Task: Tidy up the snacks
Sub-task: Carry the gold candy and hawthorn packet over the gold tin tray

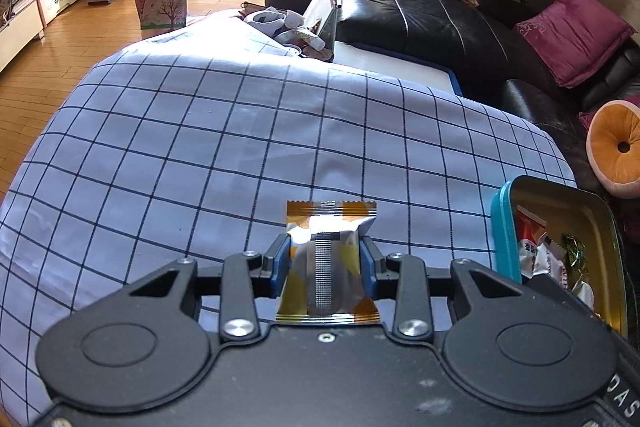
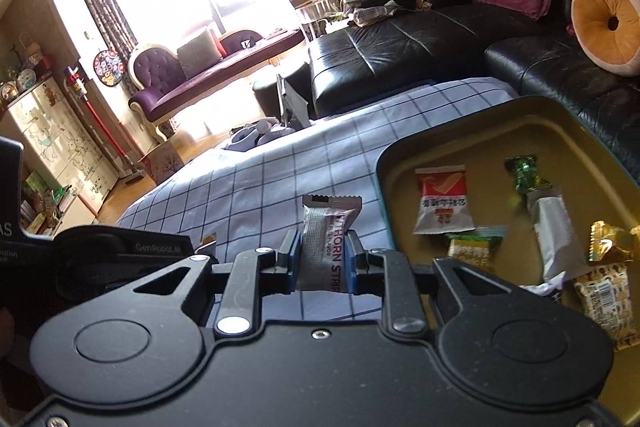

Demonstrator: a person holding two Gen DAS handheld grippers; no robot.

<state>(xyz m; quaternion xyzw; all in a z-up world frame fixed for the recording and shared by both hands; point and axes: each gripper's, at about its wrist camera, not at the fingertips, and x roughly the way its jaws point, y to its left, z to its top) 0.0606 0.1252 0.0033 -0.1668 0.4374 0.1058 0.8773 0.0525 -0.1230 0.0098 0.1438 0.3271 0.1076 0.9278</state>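
Note:
My left gripper (image 1: 325, 247) is shut on a silver and orange snack packet (image 1: 326, 259), held above the checked cloth (image 1: 200, 147). The teal tin (image 1: 505, 227) with a gold inside stands to its right, with several wrapped snacks in it. In the right wrist view my right gripper (image 2: 322, 247) is shut on a silver hawthorn strip packet (image 2: 326, 247), just left of the tin (image 2: 400, 155). Inside the tin lie a red and white packet (image 2: 442, 201), a green candy (image 2: 522, 173), a silver packet (image 2: 554, 231) and gold-wrapped snacks (image 2: 608, 247). The left gripper's body (image 2: 120, 251) shows at the left.
The checked cloth (image 2: 260, 179) covers a low table. A black leather sofa (image 1: 440, 23) runs behind it, with a pink cushion (image 1: 572, 35) and an orange round cushion (image 1: 616, 147). A pile of small items (image 1: 288, 27) sits at the table's far end. Wooden floor (image 1: 48, 75) lies to the left.

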